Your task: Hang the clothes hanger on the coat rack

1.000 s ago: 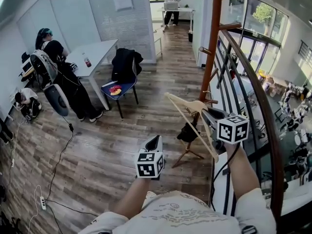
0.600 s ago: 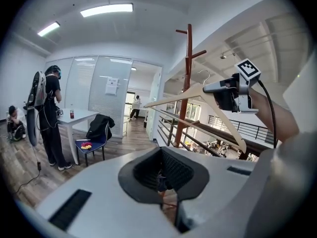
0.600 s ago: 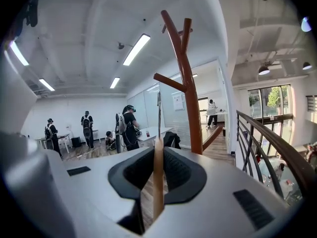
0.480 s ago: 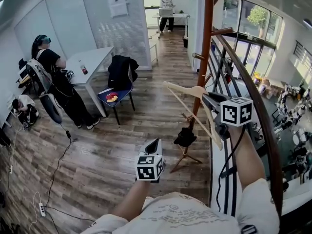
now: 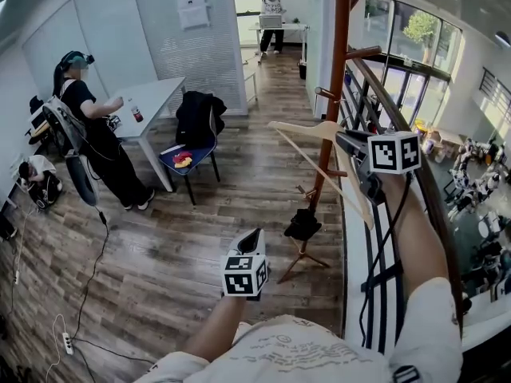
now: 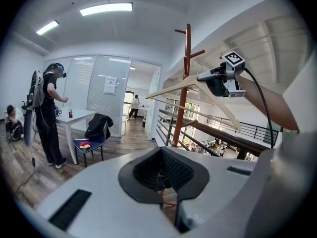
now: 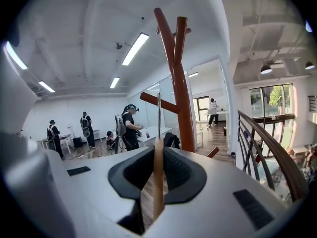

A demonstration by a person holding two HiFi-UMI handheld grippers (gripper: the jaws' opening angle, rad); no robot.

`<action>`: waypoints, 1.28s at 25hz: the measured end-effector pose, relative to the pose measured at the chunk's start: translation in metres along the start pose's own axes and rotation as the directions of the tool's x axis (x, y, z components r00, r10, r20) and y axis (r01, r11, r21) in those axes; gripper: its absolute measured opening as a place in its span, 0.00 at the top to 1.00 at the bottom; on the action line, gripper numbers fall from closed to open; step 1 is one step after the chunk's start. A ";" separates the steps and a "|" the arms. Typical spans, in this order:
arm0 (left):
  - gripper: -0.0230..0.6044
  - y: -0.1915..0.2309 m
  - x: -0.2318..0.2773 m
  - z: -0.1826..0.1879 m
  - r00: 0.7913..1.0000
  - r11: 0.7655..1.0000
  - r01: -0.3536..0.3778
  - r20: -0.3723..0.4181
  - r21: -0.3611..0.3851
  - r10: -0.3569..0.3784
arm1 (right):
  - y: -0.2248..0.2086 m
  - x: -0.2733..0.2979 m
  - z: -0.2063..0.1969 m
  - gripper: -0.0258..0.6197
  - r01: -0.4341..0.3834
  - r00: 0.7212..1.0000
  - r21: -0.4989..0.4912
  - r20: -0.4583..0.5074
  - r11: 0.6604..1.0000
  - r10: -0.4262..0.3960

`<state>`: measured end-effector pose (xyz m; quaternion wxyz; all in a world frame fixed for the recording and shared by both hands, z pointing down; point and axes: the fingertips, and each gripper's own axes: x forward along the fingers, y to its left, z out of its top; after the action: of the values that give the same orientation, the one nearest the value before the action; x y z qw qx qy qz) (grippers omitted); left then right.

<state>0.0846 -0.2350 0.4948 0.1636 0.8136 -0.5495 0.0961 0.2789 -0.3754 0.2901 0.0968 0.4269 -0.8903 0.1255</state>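
My right gripper point(image 5: 345, 144) is shut on a pale wooden clothes hanger point(image 5: 315, 159), held high beside the reddish-brown coat rack pole point(image 5: 338, 78). In the right gripper view the hanger body point(image 7: 158, 177) stands edge-on between the jaws. Its metal hook point(image 7: 158, 112) rises just left of the rack trunk point(image 7: 184, 103), close to a side peg point(image 7: 157, 103). The left gripper view shows the hanger point(image 6: 171, 89) and my right gripper point(image 6: 204, 76) in front of the rack point(image 6: 184, 83). My left gripper point(image 5: 253, 236) hangs low, shut and with nothing in it point(image 6: 161, 176).
A dark curved railing point(image 5: 435, 198) runs along the right, with a drop beyond it. A black item point(image 5: 303, 224) sits at the rack's base. A chair with a black jacket point(image 5: 201, 114), a white table point(image 5: 156, 94) and a standing person point(image 5: 92, 138) are at the left. Cables point(image 5: 89, 278) cross the floor.
My right gripper has lifted the hanger higher along the rack pole. The left gripper has stayed in place. The person at the left has turned toward the table.
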 end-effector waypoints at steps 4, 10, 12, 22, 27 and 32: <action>0.96 0.003 -0.001 0.000 1.000 1.000 -0.006 0.001 -0.003 0.006 | -0.006 0.006 0.011 0.88 -0.006 1.000 0.008 -0.002 1.000 0.006; 0.96 0.007 -0.001 -0.001 1.000 1.000 -0.013 -0.002 -0.011 0.013 | -0.010 0.017 0.023 0.88 -0.007 1.000 0.019 -0.007 1.000 0.007; 0.96 0.009 -0.002 0.000 1.000 1.000 -0.014 -0.002 -0.013 0.014 | -0.011 0.021 0.025 0.88 -0.004 1.000 0.017 -0.011 1.000 0.005; 0.96 0.014 0.002 -0.002 1.000 1.000 -0.017 -0.011 -0.019 0.017 | -0.017 0.039 0.024 0.88 0.001 0.999 0.012 -0.051 1.000 -0.001; 0.96 0.013 0.002 -0.003 1.000 1.000 -0.011 -0.014 -0.017 0.011 | -0.016 0.045 0.016 0.88 0.009 0.997 0.008 -0.072 1.000 -0.009; 0.96 0.018 0.001 -0.004 1.000 1.000 -0.016 -0.017 -0.020 0.016 | -0.018 0.052 0.011 0.88 0.034 0.997 -0.002 -0.074 0.999 -0.034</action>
<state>0.0689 -0.2405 0.5017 0.1755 0.8067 -0.5556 0.0989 0.2597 -0.4280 0.2971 0.1320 0.4369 -0.8788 0.1394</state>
